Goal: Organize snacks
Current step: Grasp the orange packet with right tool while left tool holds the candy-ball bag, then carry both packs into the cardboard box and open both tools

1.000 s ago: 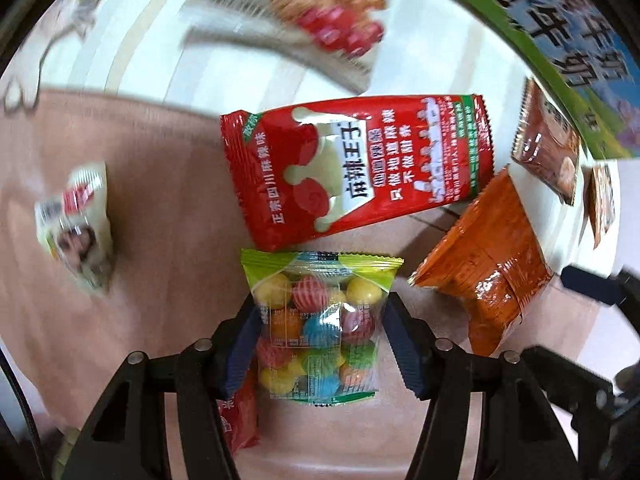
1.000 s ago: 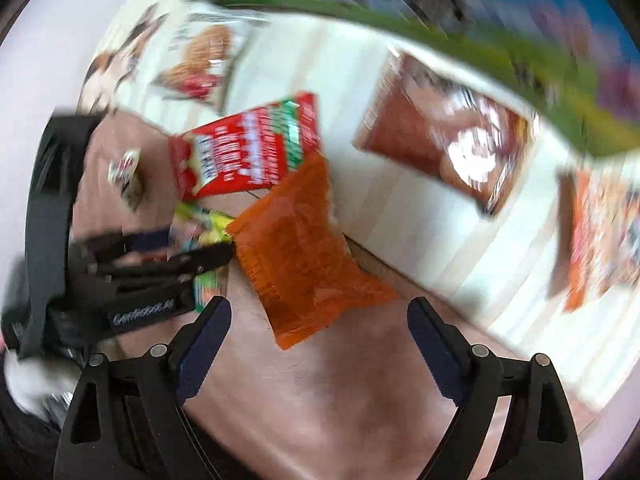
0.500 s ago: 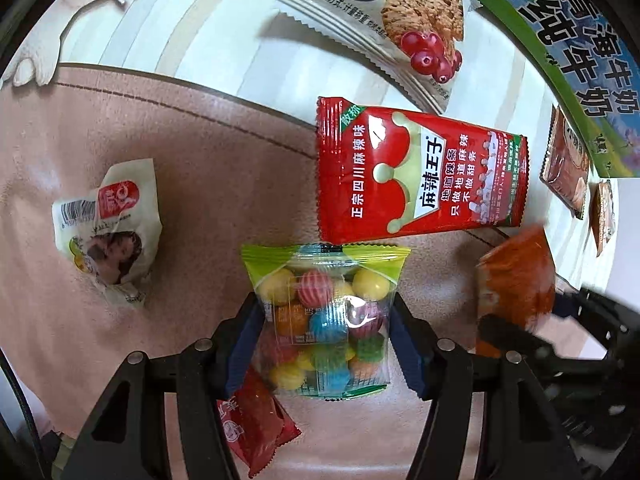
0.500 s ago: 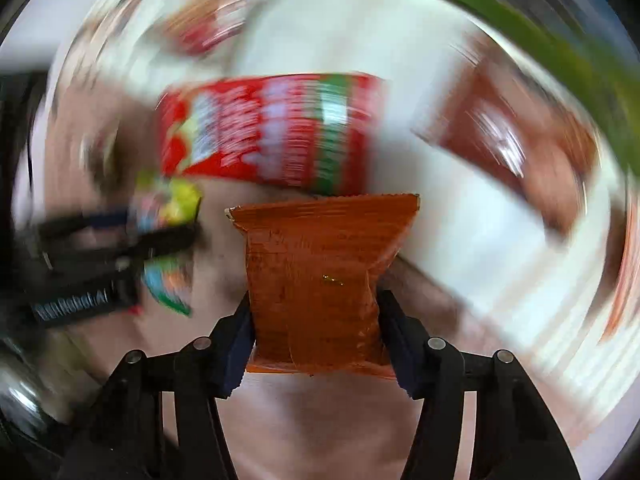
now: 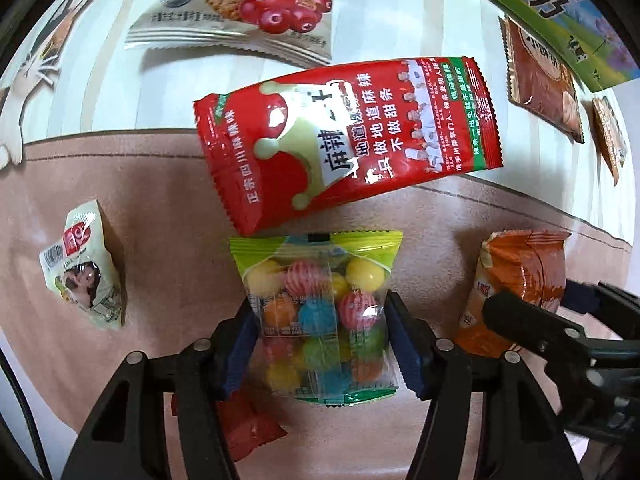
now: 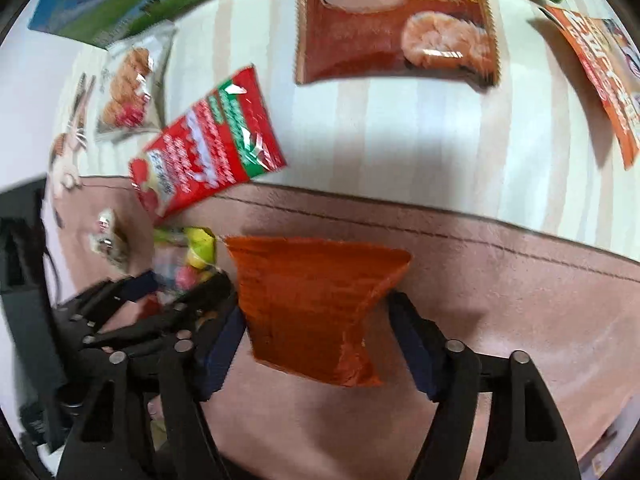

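Observation:
My left gripper (image 5: 322, 344) is shut on a clear bag of coloured candy balls (image 5: 320, 312) with a green top, held above the brown mat (image 5: 152, 184). My right gripper (image 6: 316, 332) is shut on an orange snack packet (image 6: 312, 304); the packet also shows at the right of the left wrist view (image 5: 516, 280). The two grippers are side by side, the left one (image 6: 132, 320) seen at the left of the right wrist view. A long red spicy-strip packet (image 5: 344, 140) lies across the mat's far edge, just beyond the candy bag.
A small pale packet (image 5: 84, 272) lies on the mat at the left, a small red packet (image 5: 248, 432) under my left gripper. On the striped cloth (image 6: 400, 128) lie a cranberry biscuit packet (image 5: 248, 12), a brown pastry packet (image 6: 396, 24), an orange packet (image 6: 600, 76) and a green milk carton (image 5: 560, 4).
My right gripper closed on the orange packet and lifted it off the mat. My left gripper kept hold of the candy bag, and its view shifted left past the red packet.

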`<state>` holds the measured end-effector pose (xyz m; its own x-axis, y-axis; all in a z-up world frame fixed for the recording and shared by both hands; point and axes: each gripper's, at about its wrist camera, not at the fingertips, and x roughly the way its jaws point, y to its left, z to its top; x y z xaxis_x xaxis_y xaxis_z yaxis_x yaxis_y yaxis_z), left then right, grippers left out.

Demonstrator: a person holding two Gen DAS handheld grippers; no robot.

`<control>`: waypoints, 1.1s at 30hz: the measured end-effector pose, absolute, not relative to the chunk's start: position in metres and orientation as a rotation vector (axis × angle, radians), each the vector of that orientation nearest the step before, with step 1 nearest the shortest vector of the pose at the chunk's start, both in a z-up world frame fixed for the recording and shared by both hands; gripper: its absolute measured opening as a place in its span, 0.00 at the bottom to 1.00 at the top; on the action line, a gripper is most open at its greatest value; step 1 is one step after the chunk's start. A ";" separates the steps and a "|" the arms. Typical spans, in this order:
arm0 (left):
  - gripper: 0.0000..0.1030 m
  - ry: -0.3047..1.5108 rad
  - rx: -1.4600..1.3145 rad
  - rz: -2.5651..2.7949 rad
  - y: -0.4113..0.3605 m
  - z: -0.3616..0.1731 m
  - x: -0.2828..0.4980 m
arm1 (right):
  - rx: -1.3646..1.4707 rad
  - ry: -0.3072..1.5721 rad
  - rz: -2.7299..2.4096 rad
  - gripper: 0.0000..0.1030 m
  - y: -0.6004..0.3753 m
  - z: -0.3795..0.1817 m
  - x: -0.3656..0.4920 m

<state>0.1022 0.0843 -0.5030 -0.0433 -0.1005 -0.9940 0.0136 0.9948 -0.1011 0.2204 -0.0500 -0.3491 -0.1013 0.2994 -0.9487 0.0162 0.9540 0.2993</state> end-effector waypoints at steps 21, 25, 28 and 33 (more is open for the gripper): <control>0.46 1.581 -0.138 -0.146 0.092 -0.446 0.106 | 0.354 1.623 0.264 0.49 -0.093 -0.324 0.199; 0.46 1.498 -0.184 -0.198 0.090 -0.395 0.119 | 0.409 1.561 0.331 0.49 -0.099 -0.283 0.210; 0.46 1.418 -0.198 -0.243 0.083 -0.353 0.138 | 0.432 1.498 0.370 0.49 -0.111 -0.249 0.222; 0.46 1.300 -0.174 -0.326 0.065 -0.285 0.188 | 0.468 1.363 0.409 0.49 -0.107 -0.181 0.258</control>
<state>0.1880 0.0654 -0.2853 0.2302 -0.3324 -0.9146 0.1384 0.9415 -0.3073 0.2580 -0.1073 -0.1809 0.1632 0.5360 -0.8283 -0.0092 0.8403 0.5420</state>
